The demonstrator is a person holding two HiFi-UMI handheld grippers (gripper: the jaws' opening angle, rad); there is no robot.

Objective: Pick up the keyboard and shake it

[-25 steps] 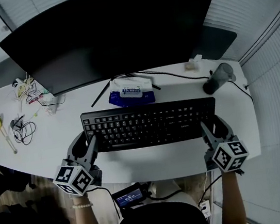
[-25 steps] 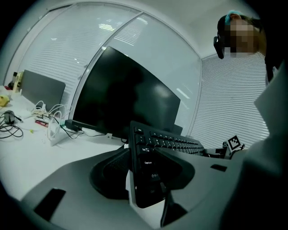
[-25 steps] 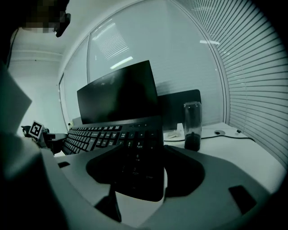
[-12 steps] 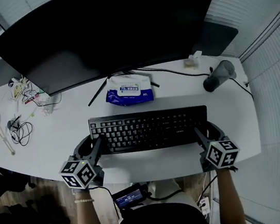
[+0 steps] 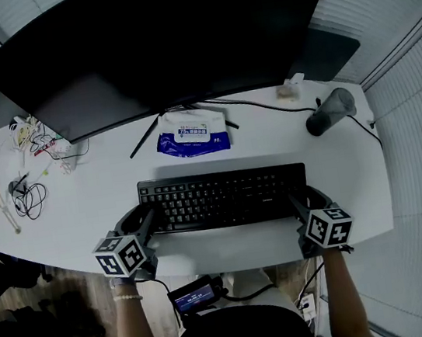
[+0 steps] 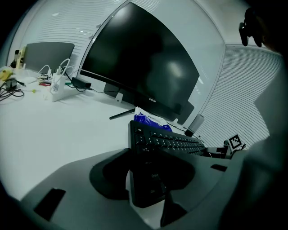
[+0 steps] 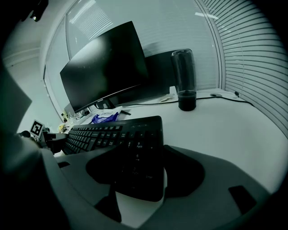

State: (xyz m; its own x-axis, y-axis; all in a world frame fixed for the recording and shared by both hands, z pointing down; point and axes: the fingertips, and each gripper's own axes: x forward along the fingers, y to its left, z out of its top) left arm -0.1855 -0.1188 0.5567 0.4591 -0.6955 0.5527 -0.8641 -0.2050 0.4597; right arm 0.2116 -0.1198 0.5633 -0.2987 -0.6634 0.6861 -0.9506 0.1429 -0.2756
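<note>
Sitting beyond the keyboard (image 5: 223,198): wipes pack (image 5: 192,133) (blue), monitor (image 5: 160,38), tumbler (image 5: 330,112).

An office, shown by a white desk (image 5: 94,201), curved monitor (image 5: 161,45), keyboard (image 5: 223,199) and slatted blinds (image 7: 256,58).

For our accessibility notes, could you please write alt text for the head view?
Seen from above, a black keyboard is gripped at each end by the left tongs and right tongs over a white desk. Behind it are a blue pack and a dark monitor; a tumbler stands at right.
</note>
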